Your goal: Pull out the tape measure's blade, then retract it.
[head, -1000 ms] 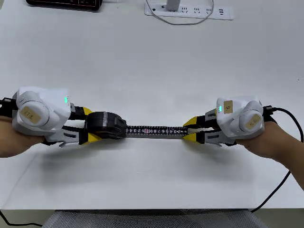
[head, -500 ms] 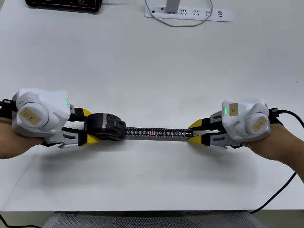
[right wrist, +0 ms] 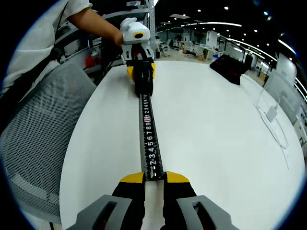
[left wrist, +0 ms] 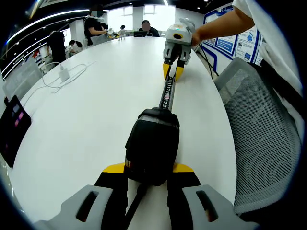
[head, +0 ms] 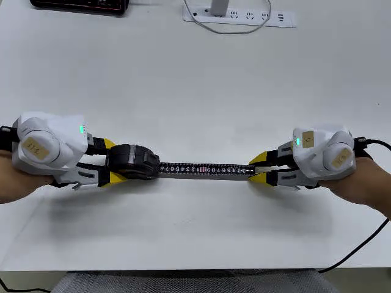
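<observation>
Stretching along the near side of the white table (head: 195,85), the blade (head: 204,169) is running flat between two hand-held grippers. The left gripper (head: 115,162) is clamping the black tape measure (head: 133,162); the right gripper (head: 256,168) is pinching the blade's tip. A power strip (head: 238,13), its cable (head: 227,32) and a dark device (head: 79,5) are sitting well apart at the far edge, with a mesh chair (head: 183,282) showing below the near edge.
</observation>
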Motion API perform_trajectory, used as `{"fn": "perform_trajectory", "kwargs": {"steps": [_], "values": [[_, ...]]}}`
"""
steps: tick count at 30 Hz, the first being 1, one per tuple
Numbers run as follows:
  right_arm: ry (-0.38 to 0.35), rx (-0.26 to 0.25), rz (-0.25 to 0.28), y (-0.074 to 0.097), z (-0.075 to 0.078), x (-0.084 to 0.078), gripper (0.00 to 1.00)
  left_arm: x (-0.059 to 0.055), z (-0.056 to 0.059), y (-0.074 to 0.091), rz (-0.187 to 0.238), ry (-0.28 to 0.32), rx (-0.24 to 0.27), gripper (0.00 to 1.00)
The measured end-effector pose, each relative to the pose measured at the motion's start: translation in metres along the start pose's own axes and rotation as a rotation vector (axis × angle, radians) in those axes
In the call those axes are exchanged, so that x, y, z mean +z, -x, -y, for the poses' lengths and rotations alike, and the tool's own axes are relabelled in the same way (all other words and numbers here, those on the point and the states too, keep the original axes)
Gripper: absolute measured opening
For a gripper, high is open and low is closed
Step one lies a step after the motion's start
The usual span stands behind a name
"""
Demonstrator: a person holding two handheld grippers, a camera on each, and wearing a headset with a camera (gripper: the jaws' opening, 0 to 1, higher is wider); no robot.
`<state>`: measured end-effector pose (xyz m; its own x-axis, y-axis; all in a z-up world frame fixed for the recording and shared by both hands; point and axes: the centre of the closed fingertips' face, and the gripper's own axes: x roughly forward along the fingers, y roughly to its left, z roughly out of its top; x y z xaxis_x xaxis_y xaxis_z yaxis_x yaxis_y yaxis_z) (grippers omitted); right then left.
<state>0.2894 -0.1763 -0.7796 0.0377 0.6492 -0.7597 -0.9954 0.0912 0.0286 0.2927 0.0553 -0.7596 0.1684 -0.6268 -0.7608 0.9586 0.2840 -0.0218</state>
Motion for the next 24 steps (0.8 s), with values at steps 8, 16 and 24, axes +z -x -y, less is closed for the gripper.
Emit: {"fn": "perform_trajectory", "kwargs": {"steps": [8,16,24], "values": [[-0.003,-0.003,-0.013,0.006,-0.001,-0.006,0.10,0.000,0.000,0.000,-0.001,-0.002,-0.001,0.26],[-0.002,0.002,-0.043,0.013,-0.002,-0.016,0.10,0.000,0.000,0.000,-0.003,-0.003,0.000,0.26],[-0.001,-0.005,-0.061,0.023,-0.002,-0.020,0.10,0.000,0.000,0.000,-0.007,-0.007,-0.003,0.26]]}}
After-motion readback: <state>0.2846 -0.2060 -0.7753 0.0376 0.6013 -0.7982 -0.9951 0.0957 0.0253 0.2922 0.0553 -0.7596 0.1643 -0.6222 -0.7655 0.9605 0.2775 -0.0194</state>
